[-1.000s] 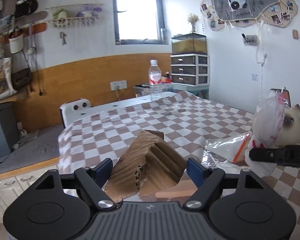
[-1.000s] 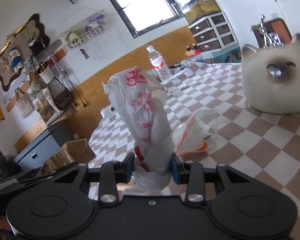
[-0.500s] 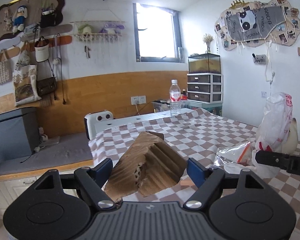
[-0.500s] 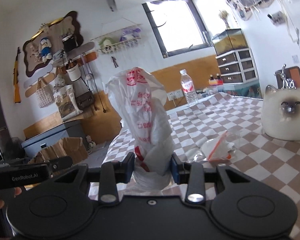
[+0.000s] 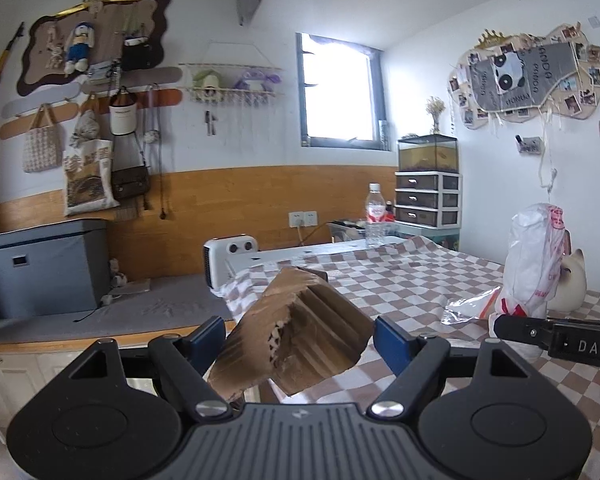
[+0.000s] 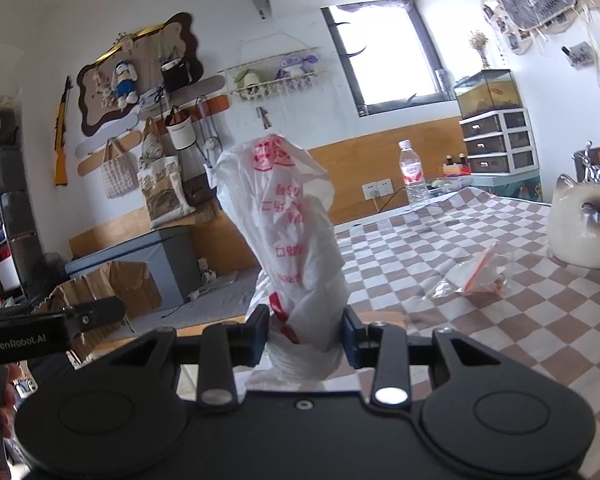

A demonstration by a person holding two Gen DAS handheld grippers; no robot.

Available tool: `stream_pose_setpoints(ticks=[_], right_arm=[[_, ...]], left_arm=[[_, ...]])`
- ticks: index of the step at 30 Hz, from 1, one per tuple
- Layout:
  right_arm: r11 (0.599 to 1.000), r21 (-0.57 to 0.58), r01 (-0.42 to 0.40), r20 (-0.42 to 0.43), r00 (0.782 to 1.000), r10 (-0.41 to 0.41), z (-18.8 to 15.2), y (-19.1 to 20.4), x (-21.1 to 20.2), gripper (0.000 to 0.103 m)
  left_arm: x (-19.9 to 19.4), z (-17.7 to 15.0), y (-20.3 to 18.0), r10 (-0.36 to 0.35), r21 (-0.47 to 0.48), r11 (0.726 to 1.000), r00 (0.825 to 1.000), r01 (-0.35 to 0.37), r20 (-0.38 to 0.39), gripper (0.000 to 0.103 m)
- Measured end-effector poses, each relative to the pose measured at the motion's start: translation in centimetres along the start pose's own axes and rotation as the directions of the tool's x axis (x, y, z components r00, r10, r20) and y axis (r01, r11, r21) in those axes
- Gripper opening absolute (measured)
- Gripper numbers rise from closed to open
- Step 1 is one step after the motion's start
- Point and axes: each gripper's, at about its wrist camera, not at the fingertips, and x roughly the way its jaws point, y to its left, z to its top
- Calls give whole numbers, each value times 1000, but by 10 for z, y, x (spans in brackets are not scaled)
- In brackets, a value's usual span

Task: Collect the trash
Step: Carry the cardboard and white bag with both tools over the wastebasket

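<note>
While the left gripper (image 5: pixel 299 340) pinches a torn cardboard piece (image 5: pixel 296 336) between widely spread fingers, the right gripper (image 6: pixel 305 338) clamps a white plastic bag (image 6: pixel 290 248) that stands up from its fingers. Beyond both, a clear zip bag (image 6: pixel 474 278) lies on the checkered table (image 6: pixel 440 240), near a cat figure (image 6: pixel 584 228); farther off stands a bottle (image 6: pixel 413 178).
</note>
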Motion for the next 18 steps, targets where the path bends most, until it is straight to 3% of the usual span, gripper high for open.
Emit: stream_pose_setpoints(ticks=[11,18], right_arm=[[992,-112,-51,-32,998,47,-10,74,-24,38],[983,-151,-103,-55,994,95,-19,129,-31,38]], left_arm=[[-56,-12,49,63,-55,997,998,-62,16,81],[-87,-26,88,150,-78,986,989,-151,-15,81]])
